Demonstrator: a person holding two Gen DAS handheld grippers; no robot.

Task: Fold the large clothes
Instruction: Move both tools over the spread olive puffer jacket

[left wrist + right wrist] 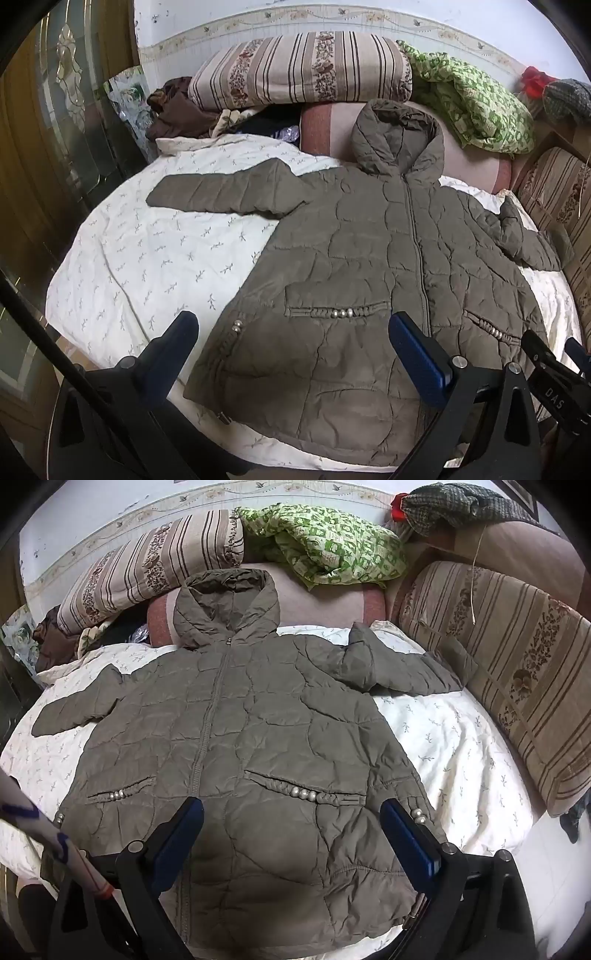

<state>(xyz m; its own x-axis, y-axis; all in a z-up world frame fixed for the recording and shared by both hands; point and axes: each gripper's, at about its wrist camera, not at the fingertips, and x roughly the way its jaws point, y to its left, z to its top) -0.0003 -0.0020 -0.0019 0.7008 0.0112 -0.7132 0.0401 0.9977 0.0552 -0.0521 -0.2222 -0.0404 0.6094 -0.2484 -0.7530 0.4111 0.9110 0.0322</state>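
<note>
An olive-brown quilted hooded jacket (369, 258) lies flat, front up and zipped, on a white leaf-print bedsheet (147, 258). Both sleeves are spread outward and the hood rests on a pink cushion. It also shows in the right wrist view (258, 738). My left gripper (291, 332) is open and empty, hovering above the jacket's lower left part near the hem. My right gripper (291, 816) is open and empty above the jacket's lower right part. The right gripper's tip also shows in the left wrist view (554, 350).
A striped floral bolster (299, 70) and a green patterned quilt (476, 107) lie at the head of the bed. A striped cushion (517, 672) lines the right side. Brown clothes (177, 110) are piled at the far left. A glass door (55, 147) stands at the left.
</note>
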